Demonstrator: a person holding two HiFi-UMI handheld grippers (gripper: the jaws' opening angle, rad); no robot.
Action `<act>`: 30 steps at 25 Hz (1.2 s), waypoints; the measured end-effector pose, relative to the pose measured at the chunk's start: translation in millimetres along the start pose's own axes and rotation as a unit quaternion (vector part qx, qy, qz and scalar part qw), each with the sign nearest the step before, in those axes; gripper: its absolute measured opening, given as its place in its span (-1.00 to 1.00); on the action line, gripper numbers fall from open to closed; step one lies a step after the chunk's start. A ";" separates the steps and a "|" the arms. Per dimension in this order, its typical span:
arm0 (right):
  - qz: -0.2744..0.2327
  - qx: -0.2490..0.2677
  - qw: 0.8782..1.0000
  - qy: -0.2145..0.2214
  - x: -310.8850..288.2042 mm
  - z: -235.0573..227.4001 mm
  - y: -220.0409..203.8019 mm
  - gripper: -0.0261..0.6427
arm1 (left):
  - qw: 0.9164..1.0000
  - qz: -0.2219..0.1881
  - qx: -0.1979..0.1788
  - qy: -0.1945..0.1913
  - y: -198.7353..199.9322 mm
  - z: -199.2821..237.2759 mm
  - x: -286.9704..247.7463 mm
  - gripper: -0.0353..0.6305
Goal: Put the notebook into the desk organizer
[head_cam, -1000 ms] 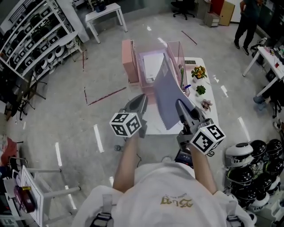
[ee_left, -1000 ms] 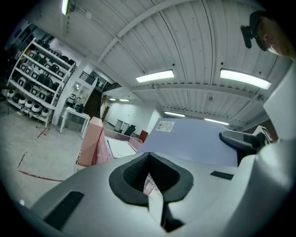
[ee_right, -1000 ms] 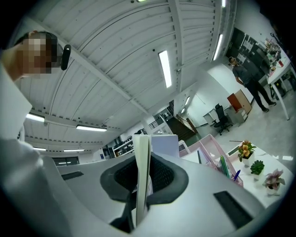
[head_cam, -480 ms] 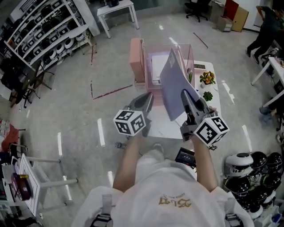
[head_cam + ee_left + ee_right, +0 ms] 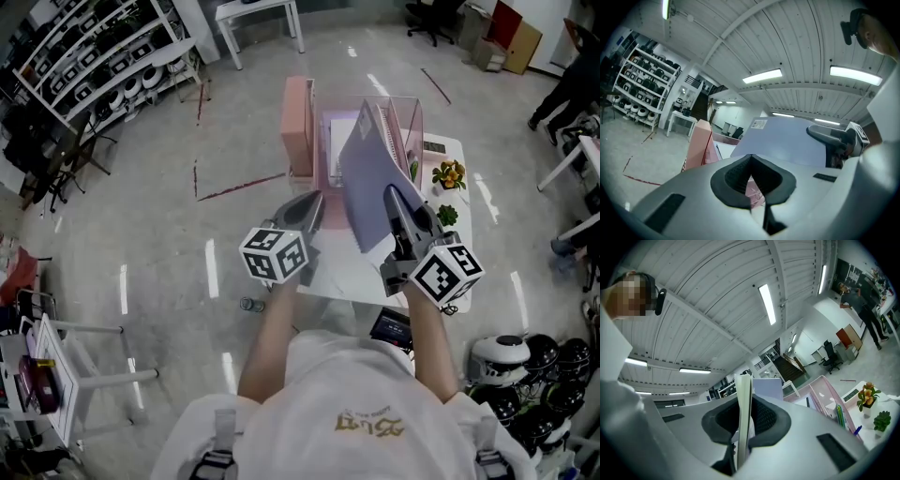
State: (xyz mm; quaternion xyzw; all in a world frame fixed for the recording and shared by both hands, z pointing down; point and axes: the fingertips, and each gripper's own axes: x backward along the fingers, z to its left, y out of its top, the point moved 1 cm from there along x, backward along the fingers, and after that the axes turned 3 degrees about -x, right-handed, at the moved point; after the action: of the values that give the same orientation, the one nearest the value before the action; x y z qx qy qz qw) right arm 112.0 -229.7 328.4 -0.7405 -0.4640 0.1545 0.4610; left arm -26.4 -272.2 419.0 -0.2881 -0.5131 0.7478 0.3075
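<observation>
I see the lavender notebook (image 5: 367,187) held upright, above the white table (image 5: 342,277) and just in front of the pink desk organizer (image 5: 300,127). My right gripper (image 5: 394,201) is shut on the notebook's near lower edge. In the right gripper view the notebook's edge (image 5: 743,413) stands between the pads of the right gripper (image 5: 742,430). My left gripper (image 5: 313,202) hovers to the notebook's left, shut and holding nothing. The left gripper view shows the notebook's cover (image 5: 787,140), the organizer (image 5: 697,145) and the shut left gripper (image 5: 751,187).
Two small potted plants (image 5: 450,175) (image 5: 447,215) stand along the table's right side. A dark device (image 5: 392,328) lies at the near edge. Helmets (image 5: 525,375) are stacked at the lower right, shelving (image 5: 84,66) fills the far left, and a person (image 5: 572,75) stands at the far right.
The notebook stays gripped in the right gripper. Both grippers and the notebook have come a little closer to the organizer, which now sits nearer the notebook's top edge.
</observation>
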 end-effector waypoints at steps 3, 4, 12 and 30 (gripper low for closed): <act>0.001 -0.007 1.000 0.000 -9.5 -7.8 -0.1 -0.79 | 1.000 0.002 0.004 0.003 0.0 8.0 -8.2 -0.85; 0.001 -0.009 1.000 0.001 -13.4 -10.2 -0.1 -0.79 | 1.000 0.003 0.004 0.004 0.5 10.8 -10.8 -0.84; 0.003 -0.015 1.000 -0.012 -36.4 -32.7 -2.7 -0.79 | 1.000 0.005 -0.003 0.001 10.6 25.3 -30.2 -0.85; -0.013 -0.007 0.997 -0.077 -74.0 -86.2 -3.2 -0.79 | 1.000 0.010 0.004 0.012 13.4 59.5 -52.3 -0.85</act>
State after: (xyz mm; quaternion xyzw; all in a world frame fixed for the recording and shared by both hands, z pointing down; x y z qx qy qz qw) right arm 128.4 -337.1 361.7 -0.7232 -0.5089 0.2018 0.4210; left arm -39.4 -350.7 430.7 -0.3009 -0.5034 0.7494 0.3073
